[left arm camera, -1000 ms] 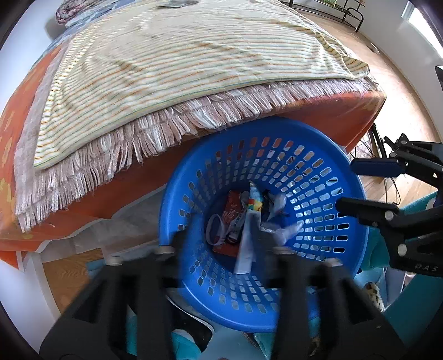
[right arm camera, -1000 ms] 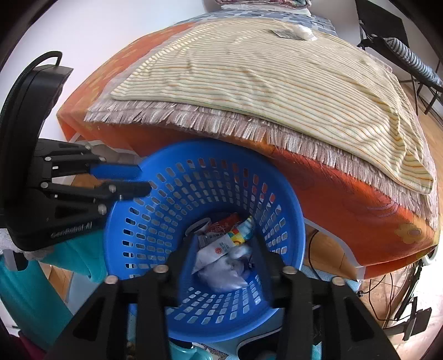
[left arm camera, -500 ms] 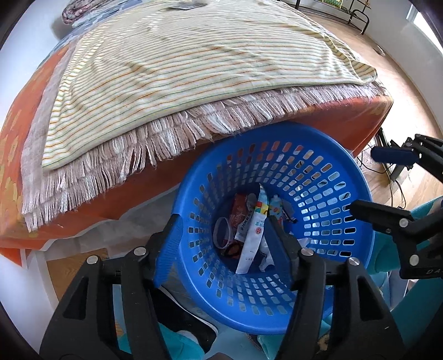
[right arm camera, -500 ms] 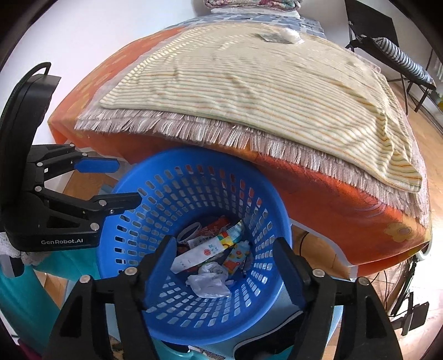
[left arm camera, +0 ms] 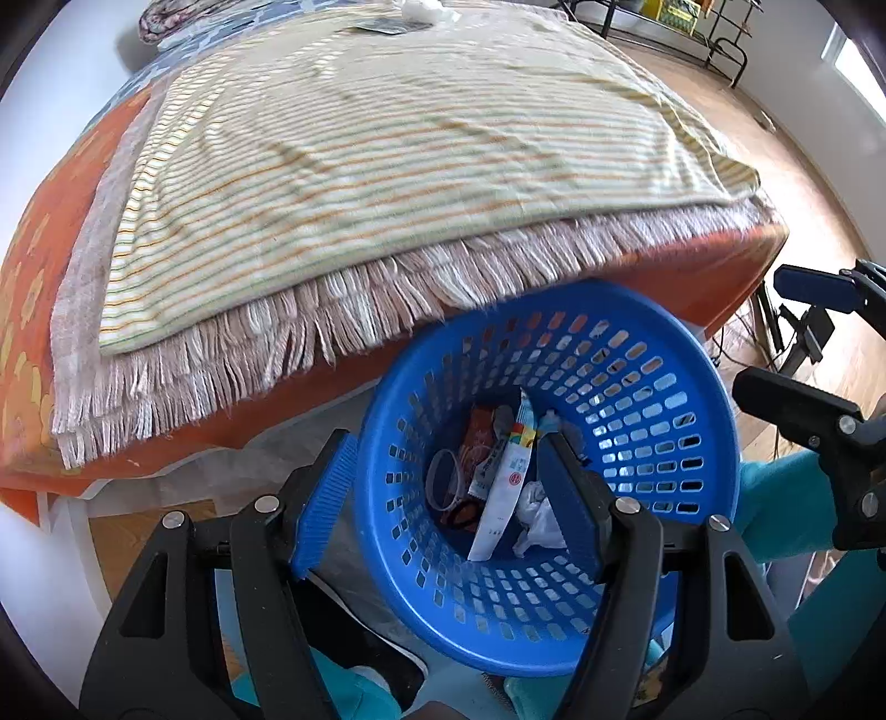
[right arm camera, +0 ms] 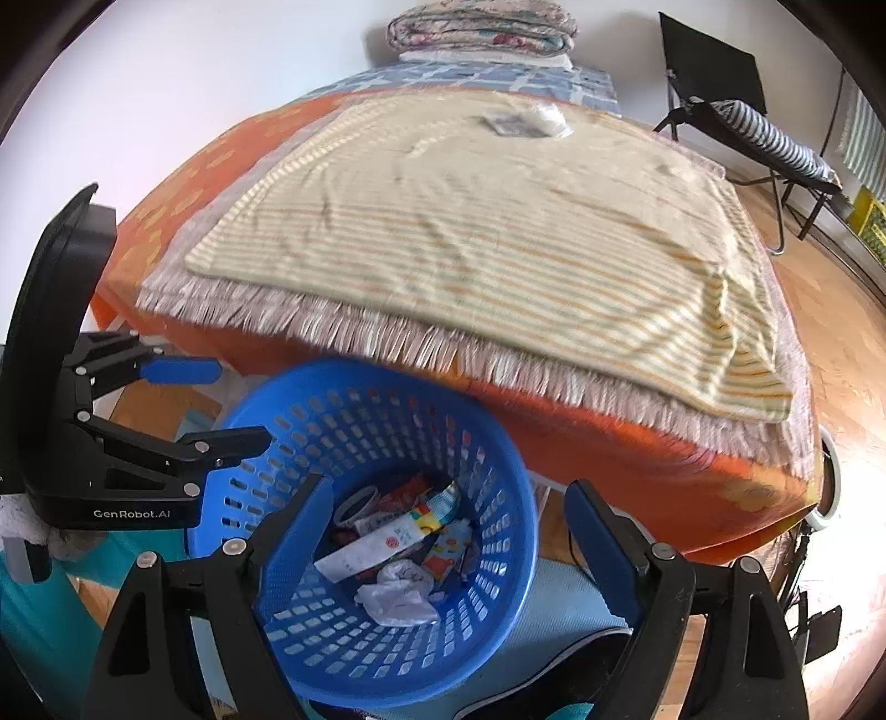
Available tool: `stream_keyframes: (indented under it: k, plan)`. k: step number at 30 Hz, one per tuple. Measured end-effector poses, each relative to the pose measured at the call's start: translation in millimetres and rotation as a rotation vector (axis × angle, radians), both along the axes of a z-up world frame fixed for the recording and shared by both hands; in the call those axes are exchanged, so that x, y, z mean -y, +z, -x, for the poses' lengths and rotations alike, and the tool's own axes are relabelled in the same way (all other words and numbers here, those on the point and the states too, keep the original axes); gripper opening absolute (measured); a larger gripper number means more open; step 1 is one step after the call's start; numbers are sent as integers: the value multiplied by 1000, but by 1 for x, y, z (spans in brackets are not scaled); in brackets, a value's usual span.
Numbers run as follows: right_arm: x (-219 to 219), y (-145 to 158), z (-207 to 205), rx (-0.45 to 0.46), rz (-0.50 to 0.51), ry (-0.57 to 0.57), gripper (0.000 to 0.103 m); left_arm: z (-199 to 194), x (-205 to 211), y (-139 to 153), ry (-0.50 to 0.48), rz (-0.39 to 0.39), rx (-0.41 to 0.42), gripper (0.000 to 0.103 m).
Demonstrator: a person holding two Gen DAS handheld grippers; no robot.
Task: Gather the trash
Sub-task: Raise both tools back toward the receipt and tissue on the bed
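A blue perforated basket [left arm camera: 637,354] stands below the bed's near edge and shows in the right wrist view [right arm camera: 310,653] too. It holds wrappers [left arm camera: 504,487] [right arm camera: 387,543] and a crumpled white tissue [right arm camera: 396,595]. My left gripper [left arm camera: 448,471] is open and empty, its jaws straddling the basket's left rim. My right gripper [right arm camera: 443,520] is open and empty above the basket. More trash, a flat wrapper [right arm camera: 506,124] and a white wad [right arm camera: 548,119], lies at the far end of the bed; it also shows in the left wrist view [left arm camera: 410,11].
The bed carries a striped fringed blanket [right arm camera: 498,232] over an orange sheet [right arm camera: 637,459]. Folded bedding [right arm camera: 482,27] is stacked at the head. A folding chair [right arm camera: 736,116] stands at the right on the wooden floor [right arm camera: 830,310]. Teal fabric [left arm camera: 781,498] lies beside the basket.
Both grippers have opened and risen away from the basket. A tissue that sat between the right gripper's fingers now lies in the basket. More of the bed has come into view.
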State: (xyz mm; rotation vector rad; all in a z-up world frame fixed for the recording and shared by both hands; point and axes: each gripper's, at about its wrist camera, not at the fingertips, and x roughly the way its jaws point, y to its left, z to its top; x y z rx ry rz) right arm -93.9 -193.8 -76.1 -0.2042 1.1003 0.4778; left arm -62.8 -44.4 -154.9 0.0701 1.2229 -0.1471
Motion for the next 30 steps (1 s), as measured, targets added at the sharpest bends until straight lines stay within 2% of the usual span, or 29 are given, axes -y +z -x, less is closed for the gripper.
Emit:
stream_keyframes:
  k: [7,10,17,26,30]
  plan:
    - [8,17,-17,5,-46,-56,88,-11,-4,14,26,36,22,70]
    - [12,25,-28,13,-61,-90,98,-18,-5,22,28,50,37,70]
    - [14,43,-55,52,-73,-105,102,-42,-4,40,24,57,74,70]
    - [13,66,-108,117,-97,-111,102,-80,-9,62,12,58,126,70]
    - [12,72,-143,107,-120,-113,102,-106,-13,72,11,54,153,70]
